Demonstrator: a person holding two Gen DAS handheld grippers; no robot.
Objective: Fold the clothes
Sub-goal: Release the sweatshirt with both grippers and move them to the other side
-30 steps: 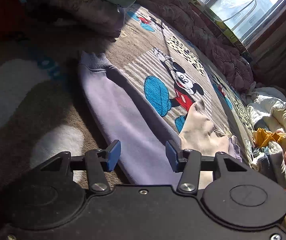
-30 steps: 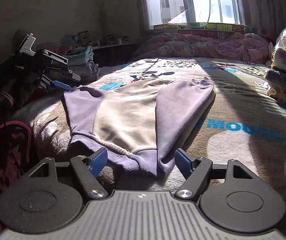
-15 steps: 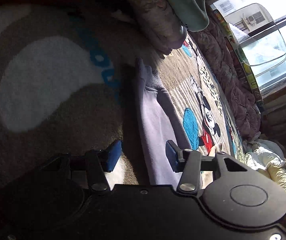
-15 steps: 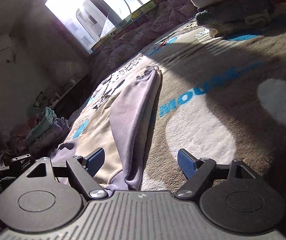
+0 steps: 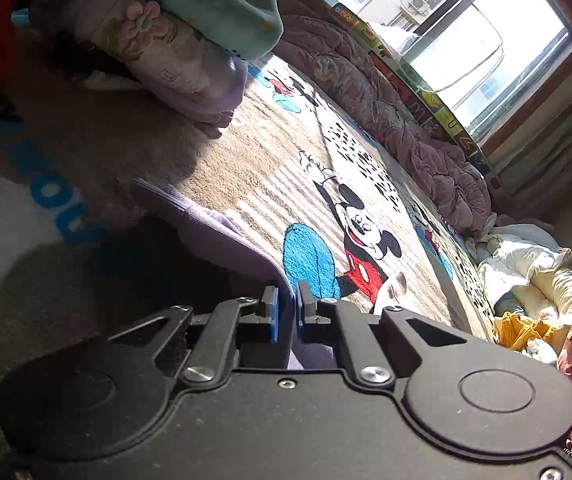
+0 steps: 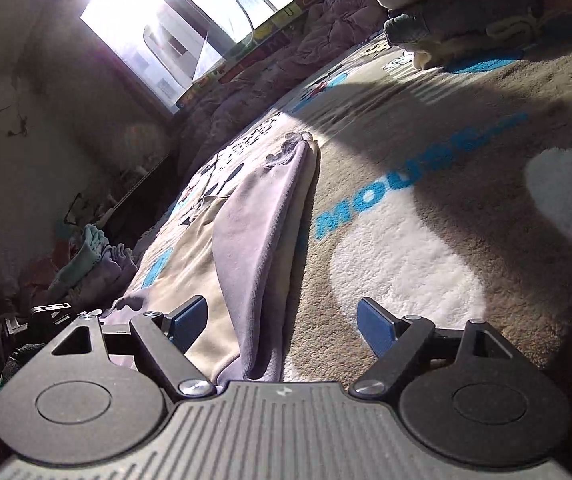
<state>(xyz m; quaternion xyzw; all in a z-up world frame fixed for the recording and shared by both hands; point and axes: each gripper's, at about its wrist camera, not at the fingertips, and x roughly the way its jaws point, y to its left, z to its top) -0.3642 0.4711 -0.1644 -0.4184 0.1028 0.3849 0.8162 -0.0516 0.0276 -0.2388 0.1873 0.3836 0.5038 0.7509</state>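
Left wrist | left claw [image 5: 285, 312] just clamped onto lilac sweatshirt [image 5: 222, 236] | right claw [image 6: 282, 322] released, widening

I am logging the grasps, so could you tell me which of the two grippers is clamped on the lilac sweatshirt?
The left gripper: its blue fingers pinch the lilac sweatshirt fabric, while the right gripper stands wide open over the hem.

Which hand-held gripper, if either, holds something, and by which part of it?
The left hand-held gripper pinches the lilac sleeve of the sweatshirt at its edge. The right hand-held gripper is open, holding nothing.
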